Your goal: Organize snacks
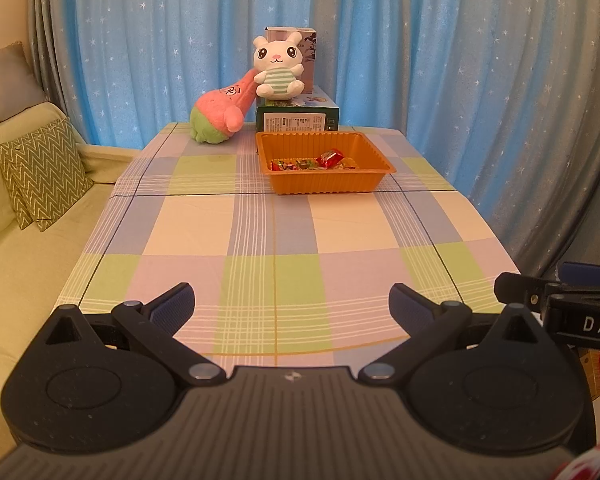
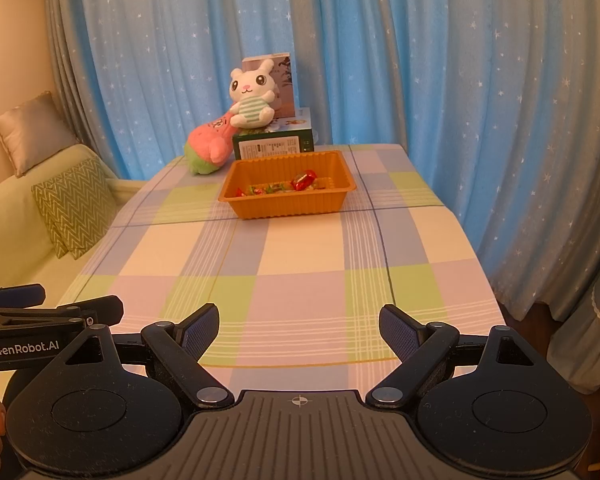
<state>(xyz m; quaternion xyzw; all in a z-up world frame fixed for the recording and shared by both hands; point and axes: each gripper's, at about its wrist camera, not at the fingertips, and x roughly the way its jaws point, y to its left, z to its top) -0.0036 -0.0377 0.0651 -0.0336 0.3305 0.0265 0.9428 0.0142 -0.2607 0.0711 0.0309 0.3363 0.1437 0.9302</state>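
Orange tray [image 1: 326,184] is set at twelve o'clock, long axis crosswise; its wrapped snacks [image 1: 314,162] are partly hidden by the near wall. Left gripper [image 1: 291,306] and right gripper [image 2: 299,326] are spread, empty.

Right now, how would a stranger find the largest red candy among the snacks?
On the checked tablecloth, find the orange tray in front of the green box. Inside it lies the red candy, right of the smaller wrapped sweets; it is the biggest and shiniest piece.
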